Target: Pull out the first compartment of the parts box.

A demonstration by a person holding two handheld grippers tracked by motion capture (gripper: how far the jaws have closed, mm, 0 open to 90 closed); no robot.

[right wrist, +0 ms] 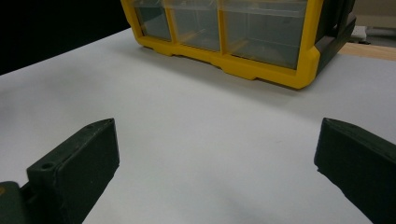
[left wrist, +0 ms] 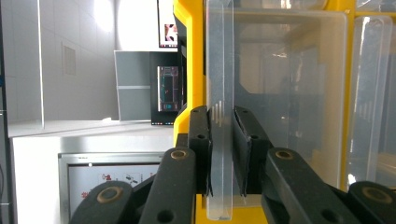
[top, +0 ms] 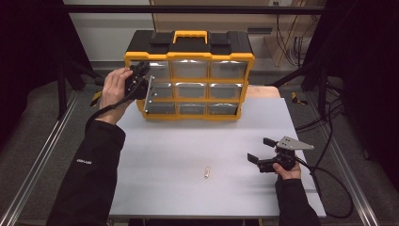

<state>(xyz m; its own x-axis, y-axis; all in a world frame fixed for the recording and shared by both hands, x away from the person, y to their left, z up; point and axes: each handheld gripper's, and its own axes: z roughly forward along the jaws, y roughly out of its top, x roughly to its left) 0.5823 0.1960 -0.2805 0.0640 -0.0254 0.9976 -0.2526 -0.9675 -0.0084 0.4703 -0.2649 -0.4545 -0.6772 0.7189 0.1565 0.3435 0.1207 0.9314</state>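
A yellow and black organizer with several clear drawers stands at the back of the white table. At its left column, my left gripper is turned on its side against an upper drawer. In the left gripper view, my left gripper is shut on that clear drawer's handle tab, next to the yellow frame. My right gripper hovers open over the table's front right. The right gripper view shows my right gripper with nothing between its jaws. A small tan piece lies on the table near the front.
The organizer's lower drawers show in the right gripper view, beyond bare table. Black frame posts flank the table, and cables run on the floor at the right. A wooden board sits behind the organizer's right side.
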